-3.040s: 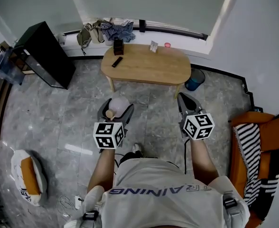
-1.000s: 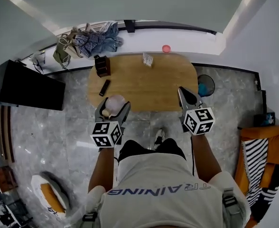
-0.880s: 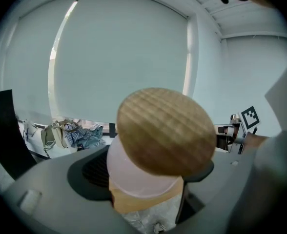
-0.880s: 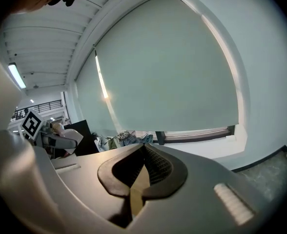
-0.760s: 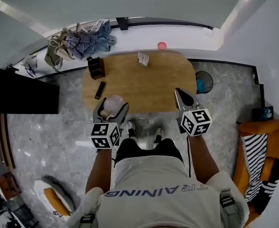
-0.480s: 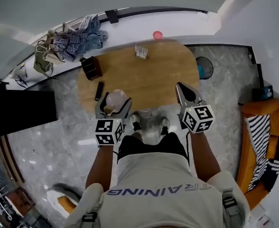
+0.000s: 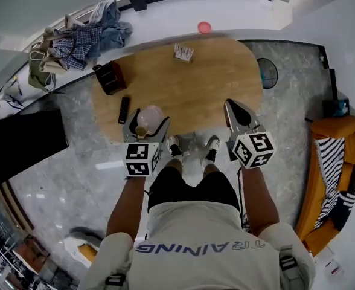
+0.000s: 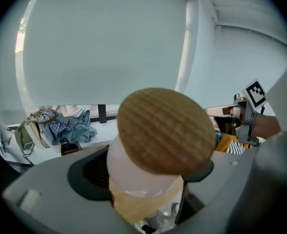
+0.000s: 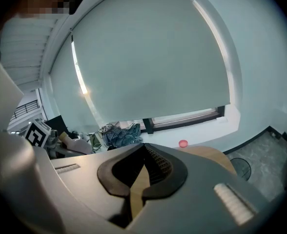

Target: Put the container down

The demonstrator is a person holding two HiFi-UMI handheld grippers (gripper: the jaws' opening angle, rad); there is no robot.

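Observation:
A frosted white container (image 7: 152, 113) with a round wooden lid (image 8: 165, 130) sits between the jaws of my left gripper (image 7: 146, 124), which is shut on it. In the left gripper view the container's body (image 8: 133, 177) fills the gap between the jaws, with the lid turned toward the camera. It hangs over the near left edge of the oval wooden table (image 7: 195, 83). My right gripper (image 7: 232, 107) is over the table's near right edge with its jaws together and nothing in them; in its own view the right gripper (image 9: 144, 152) points toward the window.
On the table lie a black box (image 7: 110, 76), a remote (image 7: 124, 109) and a small packet (image 7: 183, 52). A pink object (image 7: 204, 26) and clothes (image 7: 81, 38) rest on the sill. A bin (image 7: 267, 72) and an orange sofa (image 7: 340, 156) stand at the right, a black cabinet (image 7: 14, 156) at the left.
The person has walked up to the table, so both grippers now reach over its near edge. The container stays in the left gripper throughout.

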